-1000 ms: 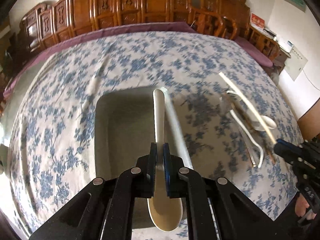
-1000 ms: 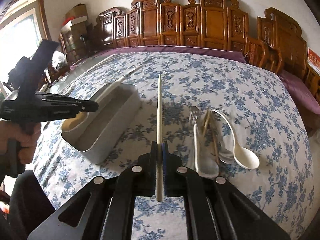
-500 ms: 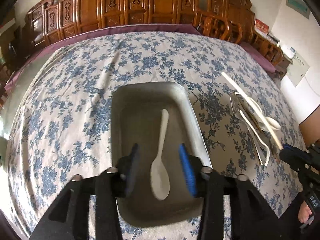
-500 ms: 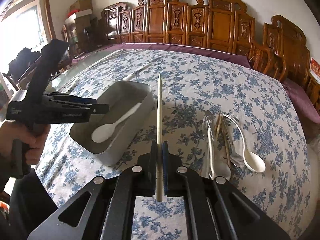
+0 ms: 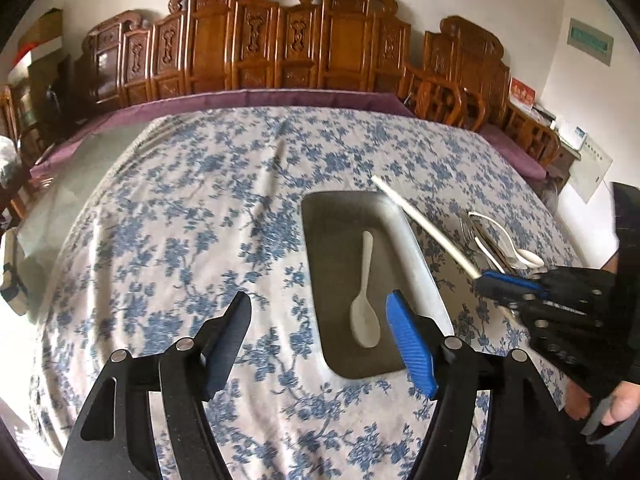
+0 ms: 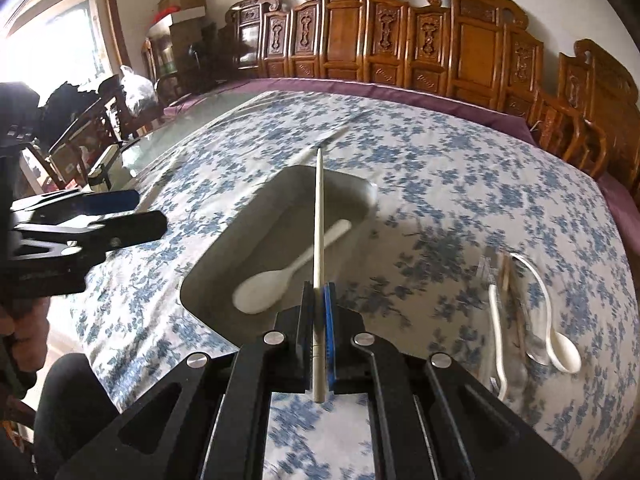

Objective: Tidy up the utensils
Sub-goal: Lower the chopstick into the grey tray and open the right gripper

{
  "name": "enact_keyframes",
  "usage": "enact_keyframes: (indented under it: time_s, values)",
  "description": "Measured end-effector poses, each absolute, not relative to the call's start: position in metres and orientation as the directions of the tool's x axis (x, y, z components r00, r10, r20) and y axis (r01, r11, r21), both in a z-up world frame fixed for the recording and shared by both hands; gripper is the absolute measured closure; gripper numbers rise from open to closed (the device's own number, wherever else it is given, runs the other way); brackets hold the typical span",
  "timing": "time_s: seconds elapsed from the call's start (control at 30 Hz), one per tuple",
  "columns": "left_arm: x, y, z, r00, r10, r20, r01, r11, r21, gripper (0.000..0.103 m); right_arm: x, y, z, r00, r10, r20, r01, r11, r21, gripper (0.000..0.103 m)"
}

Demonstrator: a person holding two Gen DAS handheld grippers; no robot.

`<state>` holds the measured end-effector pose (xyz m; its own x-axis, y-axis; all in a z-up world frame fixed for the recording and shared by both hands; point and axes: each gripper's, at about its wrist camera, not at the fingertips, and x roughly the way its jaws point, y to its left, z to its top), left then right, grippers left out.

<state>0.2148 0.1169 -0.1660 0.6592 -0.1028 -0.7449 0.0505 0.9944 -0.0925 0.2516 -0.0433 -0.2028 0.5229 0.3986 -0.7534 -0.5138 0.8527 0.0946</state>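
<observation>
A grey rectangular tray [image 5: 416, 264] [image 6: 208, 264] sits on the blue-flowered tablecloth. A white spoon [image 5: 363, 300] [image 6: 288, 272] lies inside it. My left gripper [image 5: 318, 328] is open and empty, held above the tray's near left side; it shows at the left in the right wrist view [image 6: 132, 216]. My right gripper [image 6: 319, 300] is shut on a white chopstick [image 6: 319, 216], which points forward above the tray. The chopstick [image 5: 424, 226] and right gripper [image 5: 496, 280] also show in the left wrist view, by the tray's right rim.
Several utensils lie in a pile [image 6: 520, 312] [image 5: 496, 244] on the cloth right of the tray: white spoons, wooden chopsticks, metal pieces. Carved wooden chairs [image 5: 280, 40] line the far table edge. A glass-covered strip [image 5: 52, 216] borders the cloth at left.
My left gripper opened and dropped the white spoon into the tray, then drew back to the left. My right gripper carried the chopstick leftward to above the tray.
</observation>
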Motion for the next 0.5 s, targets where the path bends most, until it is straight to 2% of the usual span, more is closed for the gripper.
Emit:
enact_keyframes:
  time_s: [0.33, 0.5]
  values:
    - [0.204, 0.130, -0.152, 0.698, -0.106, -0.708, 0.049, 0.994, -0.100, 0.033, 0.271, 0.000, -0.230, 0.465, 0.348, -0.814, -0.524, 0.849, 0.064, 0.097]
    - [0.202, 0.138, -0.152, 0.701, -0.098, -0.707, 0.036, 0.994, -0.102, 0.033, 0.283, 0.005, -0.240, 0.434, 0.353, -0.829, -0.510, 0.855, 0.097, 0.097]
